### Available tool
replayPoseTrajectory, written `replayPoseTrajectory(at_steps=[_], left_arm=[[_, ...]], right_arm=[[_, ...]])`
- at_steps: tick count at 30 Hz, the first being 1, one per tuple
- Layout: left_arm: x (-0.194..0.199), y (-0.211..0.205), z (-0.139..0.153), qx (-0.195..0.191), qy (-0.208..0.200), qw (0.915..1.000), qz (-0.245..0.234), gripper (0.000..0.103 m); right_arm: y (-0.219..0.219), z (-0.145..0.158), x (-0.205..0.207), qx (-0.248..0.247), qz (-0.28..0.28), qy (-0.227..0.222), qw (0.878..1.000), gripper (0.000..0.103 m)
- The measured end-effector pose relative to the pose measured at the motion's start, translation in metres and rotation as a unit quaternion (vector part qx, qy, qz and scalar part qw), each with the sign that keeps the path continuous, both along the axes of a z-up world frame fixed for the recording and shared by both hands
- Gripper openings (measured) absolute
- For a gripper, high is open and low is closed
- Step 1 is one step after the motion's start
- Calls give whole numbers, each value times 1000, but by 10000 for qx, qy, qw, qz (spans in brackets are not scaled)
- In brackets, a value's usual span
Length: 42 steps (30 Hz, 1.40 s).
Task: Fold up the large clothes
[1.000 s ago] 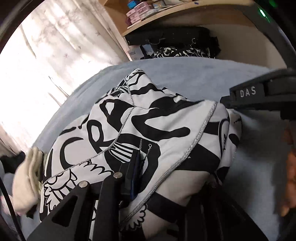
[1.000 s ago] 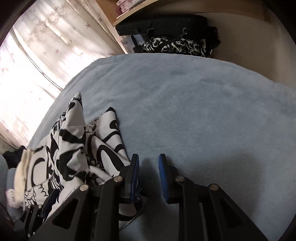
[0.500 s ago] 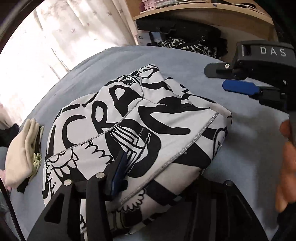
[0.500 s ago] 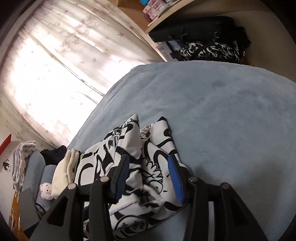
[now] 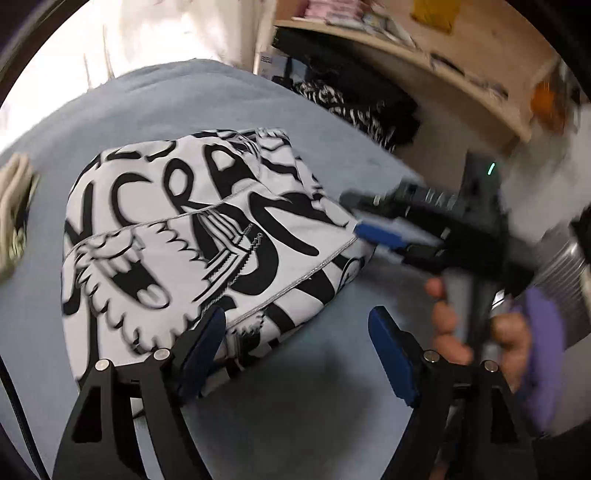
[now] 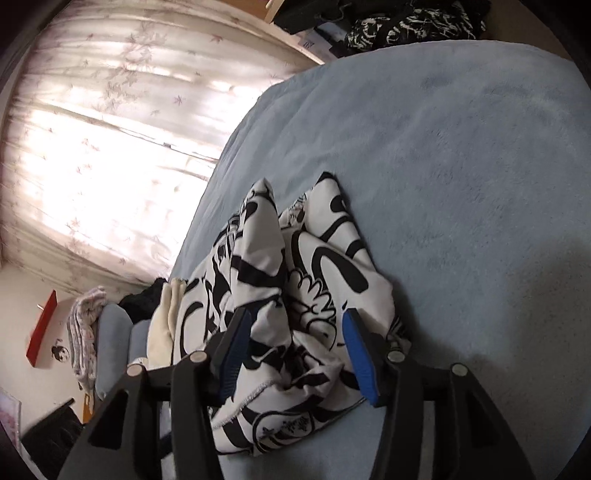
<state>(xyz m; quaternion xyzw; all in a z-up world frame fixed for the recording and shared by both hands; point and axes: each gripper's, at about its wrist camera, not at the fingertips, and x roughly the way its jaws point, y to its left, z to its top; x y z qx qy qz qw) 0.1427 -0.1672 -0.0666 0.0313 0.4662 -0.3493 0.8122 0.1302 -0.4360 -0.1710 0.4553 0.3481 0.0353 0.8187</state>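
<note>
Closest to the left wrist camera, the left gripper point(image 5: 297, 345), black with blue pads, has just been opening and now stands wide apart. Its left finger point(image 5: 201, 341) lies against the near edge of the white garment with bold black graffiti print point(image 5: 192, 236), while nothing sits between the jaws except the pale blue fleecy bed cover point(image 5: 295, 398). The garment is folded into a compact bundle and rests on that cover, slightly left of centre in this view.

Just beyond, at the right, a person's hand point(image 5: 476, 332) grips the handle of the right gripper point(image 5: 380, 227), whose blue pad reaches the garment's right edge. This part of the view is blurred.

Seen from the right wrist camera, the right gripper point(image 6: 293, 349) has also been opening and is now spread about halfway, straddling a rumpled part of the garment point(image 6: 291, 295) without pressing on it.

Farther off, a cream cloth point(image 6: 164, 321) lies just beside the garment at the bed's edge. Beyond the bed, a sheer curtain with a leaf pattern point(image 6: 110, 147) glows with daylight, and dark patterned clothes point(image 6: 410, 26) are heaped under a wooden shelf point(image 5: 424, 70).
</note>
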Motion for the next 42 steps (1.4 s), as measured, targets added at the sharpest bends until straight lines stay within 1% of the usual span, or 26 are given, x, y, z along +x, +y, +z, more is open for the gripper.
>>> replayPoseTrajectory(at_steps=[1,3,4,6,8,9,10,12,15,17,19,22,24,26,27,28,29,30,31,32,34,35,38,40,42], left_arm=[[4,12,4,-73,12,9997,218,78],[12,29,8,-87,-70,9983,579,78],[21,42,8,-75,-119,9962,857,78],[41,70,2,-45,-103,9891,1470,78],[59,96,-11,-151,107,9815,1906,78],[67,105,-18,-222,225,9792,2002,78],[78,116,-30,-335,443,9766,2080,78],[90,124,-47,-438,730,9758,2014,78],[101,128,-67,-809,1038,9744,1822,80],[108,128,-73,-935,1066,9753,1695,85],[116,128,-81,-1043,1081,9760,1576,87],[123,126,-90,-1171,1147,9755,1465,90],[126,125,-96,-1257,1210,9744,1418,92],[129,121,-99,-1257,1270,9734,1430,92],[130,119,-99,-1216,1259,9739,1442,92],[129,116,-97,-1148,1213,9753,1443,92],[129,114,-94,-1094,1169,9763,1456,92],[129,111,-93,-1020,1117,9775,1470,92],[129,108,-91,-943,1090,9785,1478,92],[129,107,-90,-914,1081,9786,1493,92],[128,103,-84,-852,1041,9795,1498,91],[127,99,-81,-783,984,9809,1481,91],[122,85,-65,-648,753,9850,1412,91],[119,72,-56,-632,580,9869,1366,91],[116,61,-49,-489,390,9894,1307,91]], right_arm=[[3,0,1,-54,52,42,10000,52],[9,1,3,-195,188,120,9996,52],[12,3,4,-328,226,140,9991,52],[17,6,4,-522,261,190,9981,52],[20,8,5,-659,294,220,9972,52],[20,9,5,-688,309,235,9969,52],[20,9,7,-715,328,265,9965,52],[19,9,12,-699,381,299,9964,52],[14,5,28,-405,717,360,9960,53],[16,-2,43,-234,1205,406,9916,53],[20,-7,61,-331,1713,513,9833,53],[22,-10,81,-297,2118,648,9747,53],[24,-12,93,-165,2256,636,9720,53],[29,-13,102,-221,2269,725,9710,53],[35,-11,105,-377,2283,739,9701,52],[42,-7,107,-563,2333,692,9683,47],[49,-2,107,-723,2380,643,9664,40],[52,2,104,-808,2392,590,9658,34],[56,7,103,-836,2421,508,9653,23],[56,16,99,-820,2412,360,9663,19],[57,33,91,-1030,2312,140,9673,16],[56,48,84,-1181,2236,-40,9675,15],[49,72,69,-1620,1989,-267,9662,14],[36,73,67,-1839,1728,-215,9674,14],[16,62,71,-1804,1555,22,9712,15]])
